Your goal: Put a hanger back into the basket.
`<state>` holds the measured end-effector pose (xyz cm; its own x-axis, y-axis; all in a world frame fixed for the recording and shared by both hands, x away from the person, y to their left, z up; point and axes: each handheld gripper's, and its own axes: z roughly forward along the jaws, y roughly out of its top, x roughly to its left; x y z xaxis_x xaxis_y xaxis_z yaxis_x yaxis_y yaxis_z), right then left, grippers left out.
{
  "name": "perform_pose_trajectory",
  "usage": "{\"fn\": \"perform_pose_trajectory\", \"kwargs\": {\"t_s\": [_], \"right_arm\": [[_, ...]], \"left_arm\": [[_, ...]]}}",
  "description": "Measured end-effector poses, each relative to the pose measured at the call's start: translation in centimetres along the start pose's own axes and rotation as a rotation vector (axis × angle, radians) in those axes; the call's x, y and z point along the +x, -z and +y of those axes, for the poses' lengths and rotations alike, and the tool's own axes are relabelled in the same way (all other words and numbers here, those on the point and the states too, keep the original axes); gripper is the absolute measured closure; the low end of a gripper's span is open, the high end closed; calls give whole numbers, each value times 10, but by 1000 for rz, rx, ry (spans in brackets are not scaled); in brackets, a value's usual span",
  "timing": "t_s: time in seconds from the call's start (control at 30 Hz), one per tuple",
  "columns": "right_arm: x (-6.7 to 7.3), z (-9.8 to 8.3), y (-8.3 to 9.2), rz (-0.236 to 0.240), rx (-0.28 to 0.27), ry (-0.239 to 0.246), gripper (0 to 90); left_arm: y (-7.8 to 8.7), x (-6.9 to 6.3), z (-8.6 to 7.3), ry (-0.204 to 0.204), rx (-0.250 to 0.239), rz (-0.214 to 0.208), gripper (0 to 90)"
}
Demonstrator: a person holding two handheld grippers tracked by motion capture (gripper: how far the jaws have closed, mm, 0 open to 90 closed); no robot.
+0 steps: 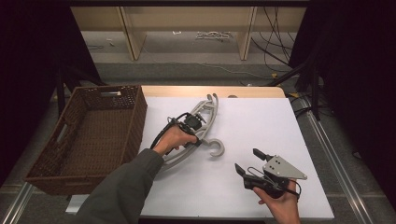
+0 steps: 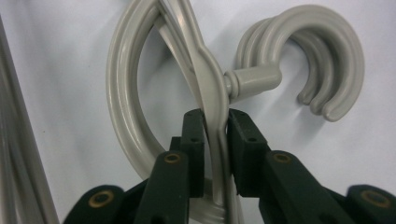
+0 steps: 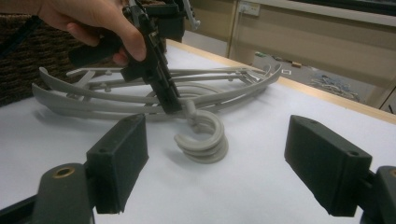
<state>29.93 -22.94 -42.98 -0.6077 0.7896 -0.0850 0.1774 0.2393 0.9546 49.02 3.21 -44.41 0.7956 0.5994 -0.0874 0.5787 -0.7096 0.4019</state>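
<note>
Our left claw point(image 2: 215, 116) grips the hangers point(image 2: 140, 84); our right claw point(image 3: 217, 161) hangs wide and holds nothing.

We have the left claw's pads closed on the thin middle bar of the stack of grey hangers, just short of the neck where the hooks point(image 2: 322, 51) curl away beyond the tips, and the stack lies flat on the white bench point(image 1: 261, 121). From above, the hangers point(image 1: 205, 114) reach out both ways from the left claw point(image 1: 198, 135), one end near the bench's far edge, the other back under our sleeve. The wicker basket point(image 1: 88, 140) stands just beside that claw on its outer side, its rim close to the bench edge. Open white surface lies between the hooks point(image 1: 215, 148) and our right claw point(image 1: 247, 161), which sits well apart near the near edge.
</note>
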Motion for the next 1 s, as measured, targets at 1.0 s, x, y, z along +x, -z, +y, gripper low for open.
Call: {"fn": "perform_pose_trajectory", "kwargs": {"t_s": [1.0], "right_arm": [[2,0,1,4,33,-14,225]], "left_arm": [[82,39,-6,227,-348,-78,815]]}}
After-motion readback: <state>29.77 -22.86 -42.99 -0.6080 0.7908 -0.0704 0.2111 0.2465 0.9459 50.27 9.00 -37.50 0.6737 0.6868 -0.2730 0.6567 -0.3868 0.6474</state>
